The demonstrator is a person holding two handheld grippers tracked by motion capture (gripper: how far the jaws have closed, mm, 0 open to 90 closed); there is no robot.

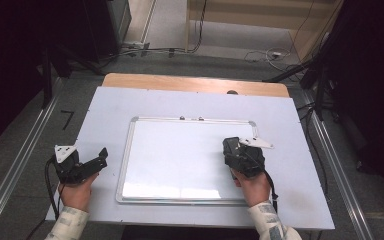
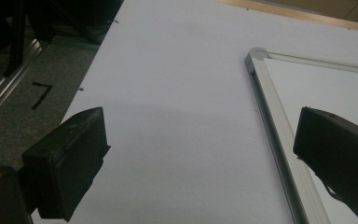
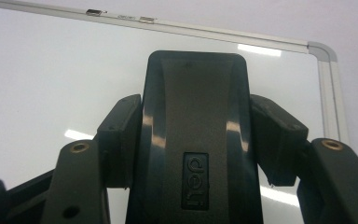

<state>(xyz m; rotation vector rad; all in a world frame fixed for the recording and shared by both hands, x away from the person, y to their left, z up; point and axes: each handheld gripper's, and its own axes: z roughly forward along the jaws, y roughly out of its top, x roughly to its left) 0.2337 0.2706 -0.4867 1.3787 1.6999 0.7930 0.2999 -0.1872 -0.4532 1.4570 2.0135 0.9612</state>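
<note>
The right gripper (image 1: 231, 150) grips a black eraser (image 3: 196, 135) over the whiteboard (image 1: 180, 160). The left gripper (image 1: 97, 159) rests wide apart beside it.

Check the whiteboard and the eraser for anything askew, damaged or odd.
Nothing stands out. The whiteboard lies flat and square on the table, wiped clean, frame intact. The right gripper holds the black eraser straight between its jaws.

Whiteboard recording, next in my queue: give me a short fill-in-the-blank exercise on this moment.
1. The right gripper is shut on a black ____.
2. The eraser is held over the ____.
3. The left gripper has its jaws ____, with nothing between them.
4. The whiteboard has a ____ frame.

Missing words: eraser; whiteboard; open; silver
</note>
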